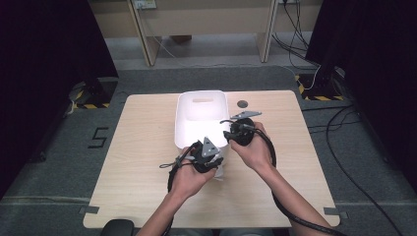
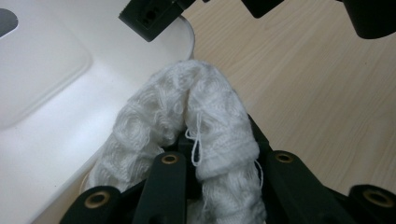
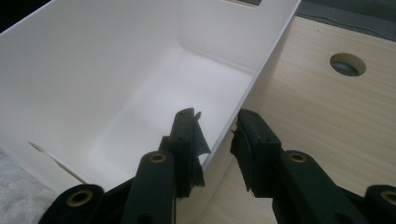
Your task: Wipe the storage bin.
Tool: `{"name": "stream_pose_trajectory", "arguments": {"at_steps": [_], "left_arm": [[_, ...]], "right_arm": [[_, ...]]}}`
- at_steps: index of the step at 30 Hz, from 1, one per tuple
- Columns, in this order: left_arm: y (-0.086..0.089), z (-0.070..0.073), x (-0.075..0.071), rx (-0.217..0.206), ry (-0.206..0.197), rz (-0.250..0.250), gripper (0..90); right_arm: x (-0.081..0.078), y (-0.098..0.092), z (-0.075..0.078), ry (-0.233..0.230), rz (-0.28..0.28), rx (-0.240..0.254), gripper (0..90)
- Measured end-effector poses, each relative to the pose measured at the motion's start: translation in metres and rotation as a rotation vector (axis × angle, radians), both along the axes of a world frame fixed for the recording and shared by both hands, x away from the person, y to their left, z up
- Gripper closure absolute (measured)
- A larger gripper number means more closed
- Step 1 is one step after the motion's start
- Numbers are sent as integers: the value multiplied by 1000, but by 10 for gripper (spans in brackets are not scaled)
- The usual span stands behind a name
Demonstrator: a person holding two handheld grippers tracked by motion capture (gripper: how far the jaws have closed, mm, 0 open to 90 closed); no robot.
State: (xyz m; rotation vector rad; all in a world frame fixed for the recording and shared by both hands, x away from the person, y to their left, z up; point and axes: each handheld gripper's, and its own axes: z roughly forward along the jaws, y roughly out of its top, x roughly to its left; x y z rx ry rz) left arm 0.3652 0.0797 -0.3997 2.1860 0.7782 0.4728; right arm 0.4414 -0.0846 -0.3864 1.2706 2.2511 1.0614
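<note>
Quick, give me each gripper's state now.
Left gripper: shut on the white knitted cloth.
Right gripper: jaws astride the white bin's side wall; grip cannot be told.

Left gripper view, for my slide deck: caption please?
Hand-held gripper clamps white knitted cloth at white bin rim.

Fuzzy white knitted cloth, smooth glossy white plastic bin, matt pale wood-grain table.

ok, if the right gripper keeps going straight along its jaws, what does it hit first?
The right gripper straddles the side wall of the white bin, one jaw inside, one outside. Straight on, it would likely slide along that wall towards the bin's far end; depth is hard to judge.
</note>
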Motion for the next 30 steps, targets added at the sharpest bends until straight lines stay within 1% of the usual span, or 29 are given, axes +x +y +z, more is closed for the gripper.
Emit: {"name": "stream_pose_trajectory", "arguments": {"at_steps": [4, 7, 10, 13, 17, 20, 21, 23, 25, 27, 30], "left_arm": [[0, 2, 0, 0, 3, -2, 757], [-2, 5, -1, 9, -6, -5, 757], [-4, 7, -2, 7, -20, -11, 757], [-5, 6, 0, 8, -15, -13, 757], [-7, 4, 1, 20, -8, -17, 757], [-9, 1, 2, 32, -1, -19, 757], [-9, -2, 3, 30, 1, -18, 758], [-11, -7, 4, 42, 8, -19, 758], [-12, -11, 5, 40, 9, -20, 758], [-14, -14, 6, 54, 16, -25, 759], [-16, -19, 7, 62, 21, -30, 759]], "right_arm": [[0, 0, 0, 1, 0, 0, 691], [0, 0, 0, 2, 0, 0, 691], [0, 0, 0, 4, 2, 1, 690], [0, 0, 0, 5, 0, 2, 690], [0, 0, 0, 9, 0, 5, 690], [1, 0, 0, 5, 2, 4, 691], [0, 0, 0, 5, 2, 3, 691], [0, 0, 0, 7, 0, 3, 691], [0, 0, 0, 7, 1, 2, 690], [0, 0, 0, 7, 2, 4, 690], [1, 0, 0, 6, 3, 4, 691]]}}
